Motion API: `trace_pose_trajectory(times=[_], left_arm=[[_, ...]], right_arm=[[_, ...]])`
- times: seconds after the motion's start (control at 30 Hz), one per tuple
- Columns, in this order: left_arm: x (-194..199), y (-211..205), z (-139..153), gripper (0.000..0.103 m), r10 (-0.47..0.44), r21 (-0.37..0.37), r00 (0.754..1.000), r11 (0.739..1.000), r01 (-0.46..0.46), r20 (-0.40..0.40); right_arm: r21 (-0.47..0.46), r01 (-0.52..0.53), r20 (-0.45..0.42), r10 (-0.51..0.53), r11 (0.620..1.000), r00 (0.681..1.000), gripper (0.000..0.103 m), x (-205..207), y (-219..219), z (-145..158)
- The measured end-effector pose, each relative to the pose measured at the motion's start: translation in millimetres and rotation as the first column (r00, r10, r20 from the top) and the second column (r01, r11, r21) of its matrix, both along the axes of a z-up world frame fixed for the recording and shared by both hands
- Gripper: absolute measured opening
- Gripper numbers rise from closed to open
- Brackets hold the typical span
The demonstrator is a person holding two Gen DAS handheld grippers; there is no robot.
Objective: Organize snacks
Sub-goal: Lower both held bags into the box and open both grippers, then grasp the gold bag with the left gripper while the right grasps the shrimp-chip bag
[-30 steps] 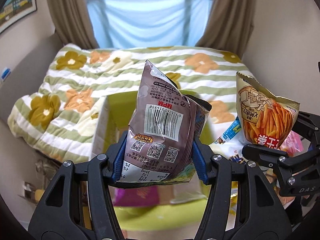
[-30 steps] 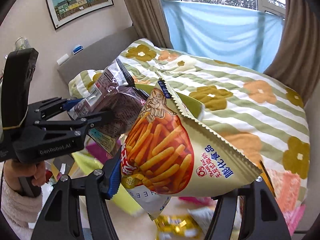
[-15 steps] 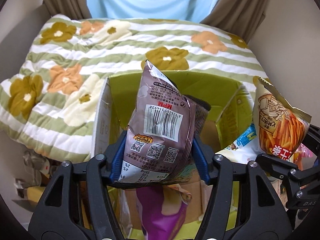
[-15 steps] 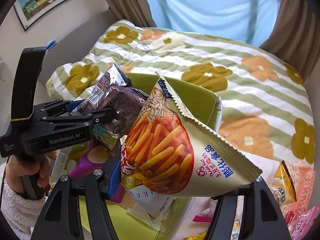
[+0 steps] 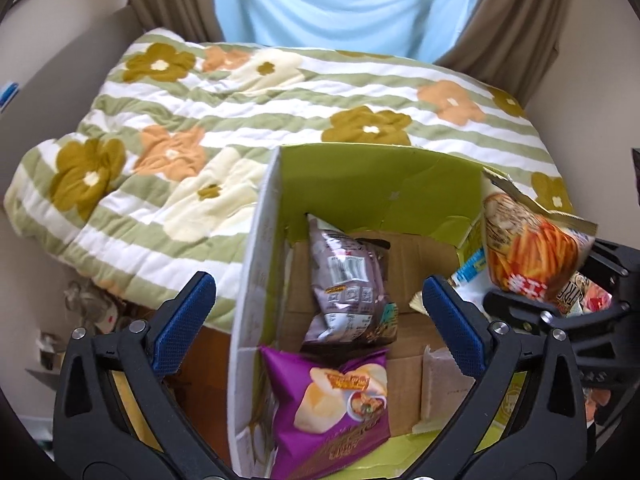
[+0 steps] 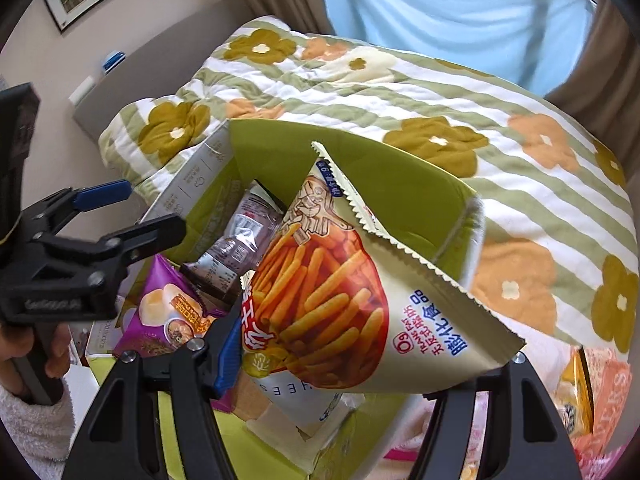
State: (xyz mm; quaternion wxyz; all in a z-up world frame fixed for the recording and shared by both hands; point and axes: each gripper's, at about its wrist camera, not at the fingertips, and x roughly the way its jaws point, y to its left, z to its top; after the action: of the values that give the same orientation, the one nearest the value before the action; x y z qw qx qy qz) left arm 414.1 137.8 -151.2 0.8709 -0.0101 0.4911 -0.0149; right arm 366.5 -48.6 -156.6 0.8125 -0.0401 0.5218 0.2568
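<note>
A green-lined cardboard box stands open beside the bed. A mauve snack bag lies inside it, next to a purple chip bag. My left gripper is open and empty above the box. My right gripper is shut on a cream bag of orange fry sticks, held over the box's right side; that bag also shows in the left wrist view. In the right wrist view the box, the mauve bag, the purple bag and my left gripper appear.
A flowered, green-striped quilt covers the bed behind the box. More snack packets lie at the right. A white packet sits under the fries bag. Curtains and a blue sheet hang at the back.
My left gripper opened and the mauve bag dropped into the box. Both grippers moved down and forward over the box; the right one still holds the fries bag.
</note>
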Motion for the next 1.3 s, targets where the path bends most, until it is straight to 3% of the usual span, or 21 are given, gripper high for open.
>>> trace_pose_trajectory(times=[0.13,0.2,0.3,0.6,0.97,1.3], left_arm=[[-12,3,5,0.103,0.019,0.01,1.0,1.0,-0.019,0.006],[-19,6,6,0.103,0.028,0.01,1.0,1.0,-0.028,0.009],[-29,10,6,0.103,0.043,-0.007,0.999,0.999,-0.043,0.008],[-61,14,8,0.103,0.039,-0.022,0.999,0.999,-0.039,0.014],[-81,-12,39,0.102,-0.066,-0.077,0.99,0.994,0.075,0.121],[-111,-75,62,0.102,-0.185,-0.12,0.964,0.97,0.21,0.191]], right_arm=[[-0.02,-0.019,0.02,0.019,1.0,1.0,0.067,6,8,-4],[-0.042,-0.043,0.049,0.045,0.998,0.998,0.084,5,12,-5],[-0.069,-0.056,0.075,0.061,0.996,0.995,0.102,1,15,-7],[-0.069,0.001,0.078,0.004,0.998,0.997,0.102,-20,3,-5],[0.001,0.136,0.152,-0.134,0.991,0.979,0.102,-65,-19,47],[0.047,0.307,0.218,-0.309,0.951,0.926,0.102,-118,-104,93]])
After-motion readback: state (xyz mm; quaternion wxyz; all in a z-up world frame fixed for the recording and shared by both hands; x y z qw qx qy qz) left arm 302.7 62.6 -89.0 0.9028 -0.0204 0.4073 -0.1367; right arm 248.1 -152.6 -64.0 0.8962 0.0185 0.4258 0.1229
